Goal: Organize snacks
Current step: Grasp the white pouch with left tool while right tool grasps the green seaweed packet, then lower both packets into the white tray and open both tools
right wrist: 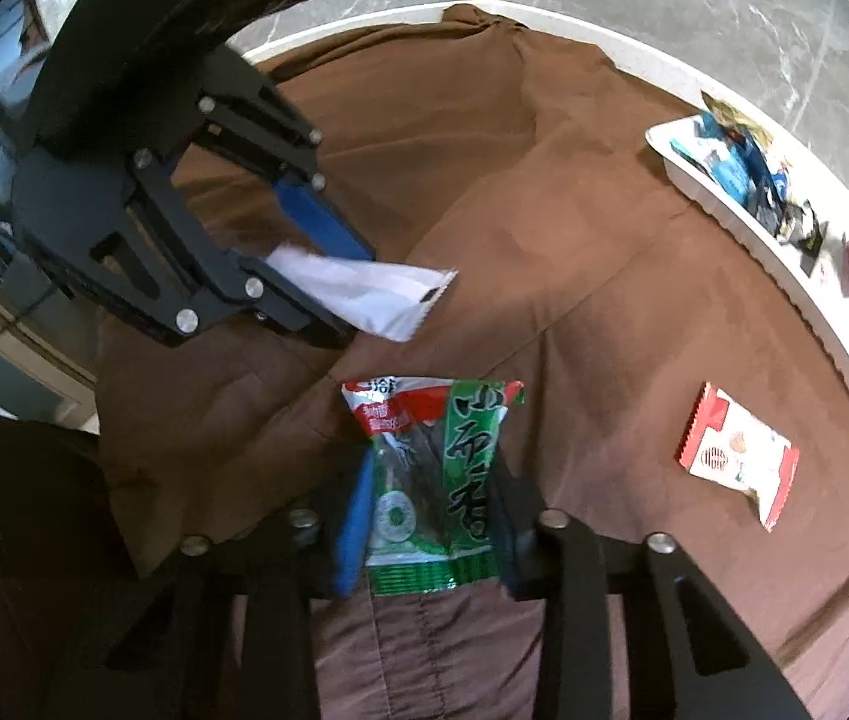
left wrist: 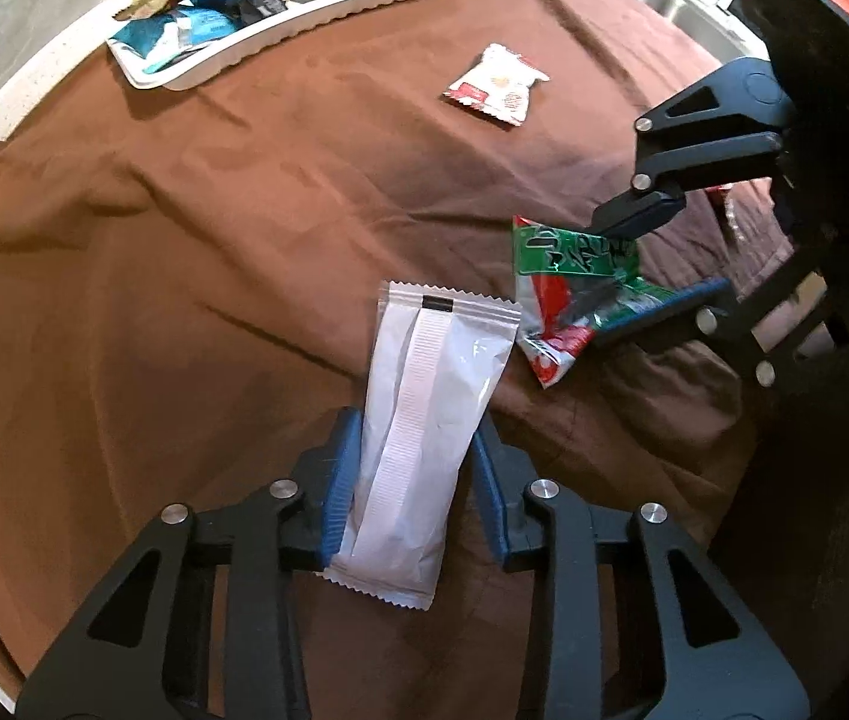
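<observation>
My left gripper (left wrist: 418,426) is shut on a long white snack packet (left wrist: 430,420), held above the brown cloth; it also shows in the right wrist view (right wrist: 364,291). My right gripper (right wrist: 436,468) is shut on a green and red snack packet (right wrist: 436,474), which also shows in the left wrist view (left wrist: 568,294) just right of the white packet. A red and white packet (left wrist: 496,84) lies loose on the cloth, also seen in the right wrist view (right wrist: 736,456).
A white tray (left wrist: 328,15) with several blue, dark and red packets sits at the far edge of the table; in the right wrist view the tray (right wrist: 748,240) is at the right. A brown cloth (left wrist: 184,240) covers the table. A metal sink (left wrist: 682,6) is at the far right.
</observation>
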Demonstrator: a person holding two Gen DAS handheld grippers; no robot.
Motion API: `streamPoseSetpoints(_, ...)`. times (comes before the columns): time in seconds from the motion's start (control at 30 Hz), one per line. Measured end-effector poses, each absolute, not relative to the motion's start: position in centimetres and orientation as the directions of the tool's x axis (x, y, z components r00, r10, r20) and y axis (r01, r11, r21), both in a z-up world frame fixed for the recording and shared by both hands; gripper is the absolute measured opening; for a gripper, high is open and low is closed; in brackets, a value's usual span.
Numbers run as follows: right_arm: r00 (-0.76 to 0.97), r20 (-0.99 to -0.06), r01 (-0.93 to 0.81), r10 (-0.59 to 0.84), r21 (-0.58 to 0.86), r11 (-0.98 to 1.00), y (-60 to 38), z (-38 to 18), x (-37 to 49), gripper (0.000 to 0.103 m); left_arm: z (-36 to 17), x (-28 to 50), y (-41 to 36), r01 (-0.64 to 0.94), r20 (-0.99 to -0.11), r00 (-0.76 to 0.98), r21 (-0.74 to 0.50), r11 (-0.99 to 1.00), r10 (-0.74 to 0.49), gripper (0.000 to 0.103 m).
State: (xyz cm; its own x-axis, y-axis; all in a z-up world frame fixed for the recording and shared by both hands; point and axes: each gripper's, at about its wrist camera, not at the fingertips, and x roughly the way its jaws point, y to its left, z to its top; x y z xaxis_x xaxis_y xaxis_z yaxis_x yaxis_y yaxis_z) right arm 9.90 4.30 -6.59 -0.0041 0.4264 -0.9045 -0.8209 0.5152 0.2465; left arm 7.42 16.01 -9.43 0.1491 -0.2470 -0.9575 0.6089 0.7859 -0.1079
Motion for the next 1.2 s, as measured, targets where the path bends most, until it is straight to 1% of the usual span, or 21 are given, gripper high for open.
streamPoseSetpoints(0.17, -0.048, -0.863, -0.726, 0.503, 0.375, 0.576, 2.1, -6.3, 11.8, 0.029, -9.2, 7.3, 16.5, 0.579, -0.948, 0.148, -0.148, 0.802, -0.282, 0.032)
streamPoseSetpoints(0.23, -0.054, -0.841, -0.688, 0.538, 0.422, 0.590, 1.2, -6.0, 12.4, 0.029, -8.8, 7.6, 17.4, 0.554, -0.940, 0.144, -0.183, 0.812, -0.310, 0.031)
streamPoseSetpoints(0.27, -0.057, -0.830, -0.669, 0.554, 0.444, 0.596, 0.8, -5.8, 12.7, 0.027, -8.4, 7.8, 17.7, 0.540, -0.933, 0.152, -0.198, 0.818, -0.326, 0.031)
streamPoseSetpoints(0.53, -0.046, -0.741, -0.512, 0.670, 0.593, 0.621, -2.7, -4.8, 15.2, 0.027, -6.6, 9.2, 18.9, 0.487, -0.904, 0.179, -0.262, 0.833, -0.389, 0.031)
streamPoseSetpoints(0.7, -0.018, -0.696, -0.427, 0.717, 0.654, 0.624, -3.9, -4.5, 16.3, 0.027, -5.1, 10.6, 19.0, 0.470, -0.878, 0.194, -0.308, 0.827, -0.438, 0.031)
streamPoseSetpoints(0.8, 0.005, -0.673, -0.386, 0.740, 0.681, 0.622, -5.2, -4.0, 16.8, 0.027, -5.2, 12.7, 18.0, 0.463, -0.865, 0.198, -0.331, 0.822, -0.460, 0.031)
streamPoseSetpoints(1.2, 0.096, -0.628, -0.282, 0.772, 0.727, 0.626, -7.5, -3.1, 20.9, 0.027, -4.3, 17.8, 19.0, 0.388, -0.778, 0.270, -0.451, 0.804, -0.567, 0.031)
